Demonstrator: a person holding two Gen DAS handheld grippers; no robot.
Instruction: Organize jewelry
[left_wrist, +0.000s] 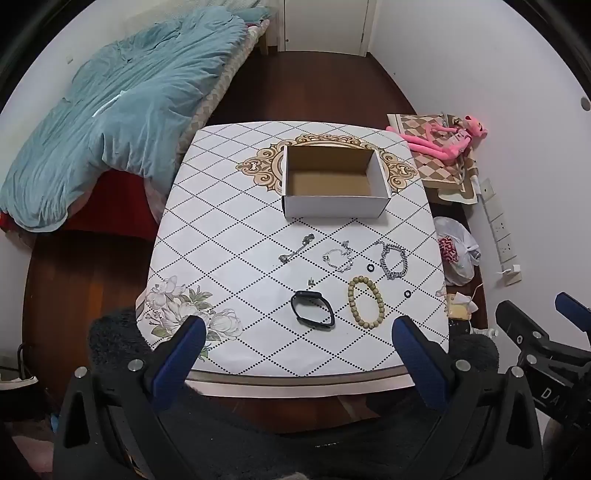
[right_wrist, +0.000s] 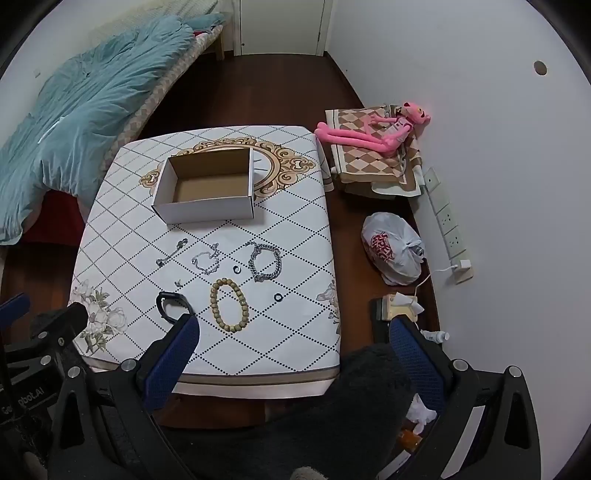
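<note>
An open white cardboard box stands empty at the table's middle back. In front of it lie a silver pendant chain, a thin silver bracelet, a chunky silver chain bracelet, a wooden bead bracelet, a black band, two small black rings and a tiny stud. My left gripper and right gripper are open and empty, above the table's near edge.
The table has a diamond-patterned cloth. A bed with a teal duvet is on the left. On the right are a pink plush toy, a tied plastic bag and a power strip by the wall.
</note>
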